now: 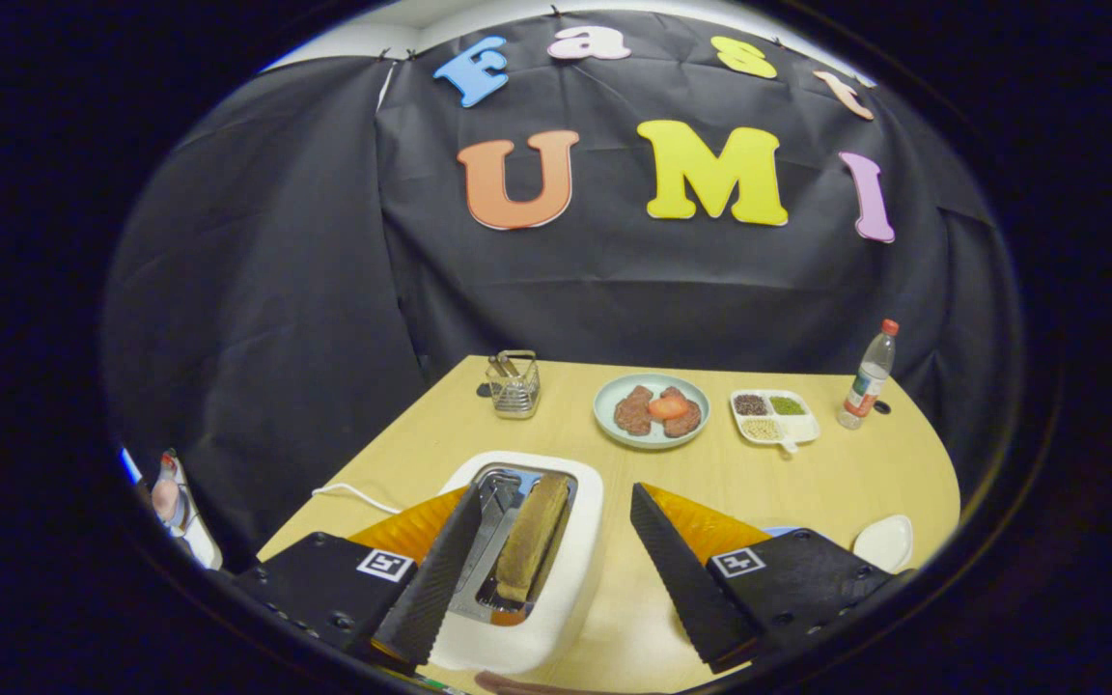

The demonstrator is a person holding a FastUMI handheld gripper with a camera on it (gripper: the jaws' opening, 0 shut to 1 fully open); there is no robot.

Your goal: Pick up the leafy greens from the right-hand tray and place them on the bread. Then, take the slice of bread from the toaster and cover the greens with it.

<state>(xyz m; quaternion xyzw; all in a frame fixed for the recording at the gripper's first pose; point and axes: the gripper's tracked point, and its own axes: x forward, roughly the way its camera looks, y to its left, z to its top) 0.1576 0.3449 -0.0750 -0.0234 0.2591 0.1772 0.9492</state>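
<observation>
The claw is spread wide and grips nothing. Its two ridged black fingers stand well apart over the wooden table. Between them, closer to the left finger, sits a white toaster. A browned slice of bread stands upright in the toaster's right slot; the left slot looks empty. The left finger overlaps the toaster's left edge, but whether it touches cannot be told. A white cord runs from the toaster out beyond the left finger.

Well beyond the fingers lies a pale plate with brown pieces and a red slice on it. Left of the plate stands a small wire rack. Right of the plate is a white divided tray with small heaps, one of them green. Past that stands a clear bottle with a red cap. Just beyond the right finger's base lies a small white dish.
</observation>
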